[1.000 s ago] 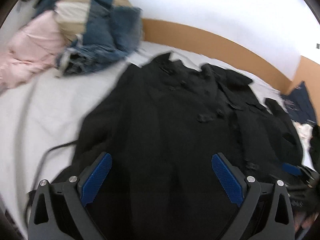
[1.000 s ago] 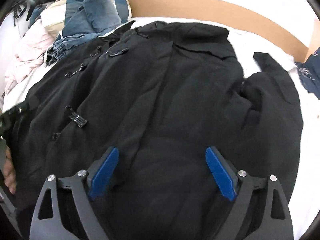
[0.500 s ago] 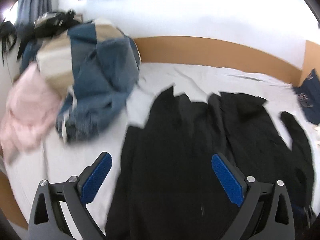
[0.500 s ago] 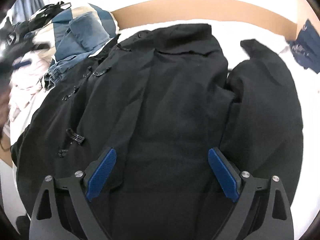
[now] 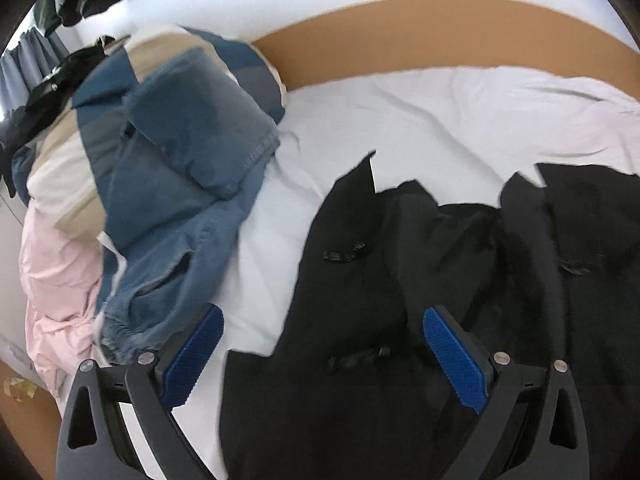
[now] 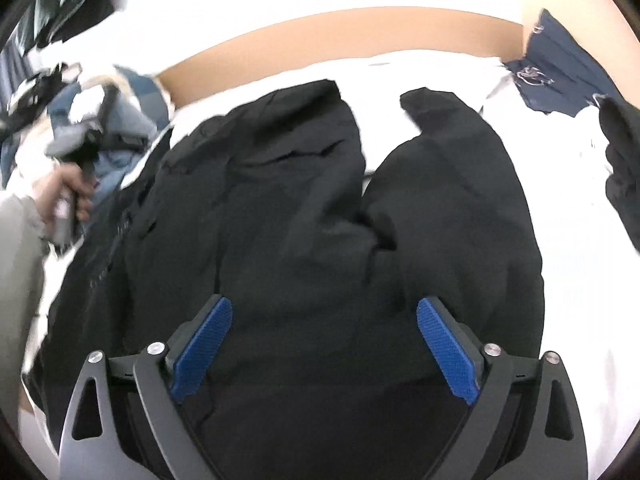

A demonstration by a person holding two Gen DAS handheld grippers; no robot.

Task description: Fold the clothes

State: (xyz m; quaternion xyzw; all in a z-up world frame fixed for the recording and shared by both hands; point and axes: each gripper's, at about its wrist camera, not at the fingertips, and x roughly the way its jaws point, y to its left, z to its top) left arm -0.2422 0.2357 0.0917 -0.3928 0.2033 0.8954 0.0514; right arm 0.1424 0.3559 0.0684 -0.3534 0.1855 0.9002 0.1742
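Looking along the left tool (image 5: 320,356), spread and empty, the black coat (image 5: 460,300) is seen under and ahead-right; the clothes pile (image 5: 168,184) just left could be snagged. From the right tool (image 6: 322,354), also spread, the coat's sleeve (image 6: 460,200) lies ahead-right; bare bed sheet (image 6: 568,220) is left free further right.

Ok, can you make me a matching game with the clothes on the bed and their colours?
Things:
1. coat spread out on the sheet
2. puffy jacket
3. jeans on the pile
4. headboard

Colours:
a. pink
b. tan
c. black
d. blue

Pairs: 1-c, 2-a, 3-d, 4-b
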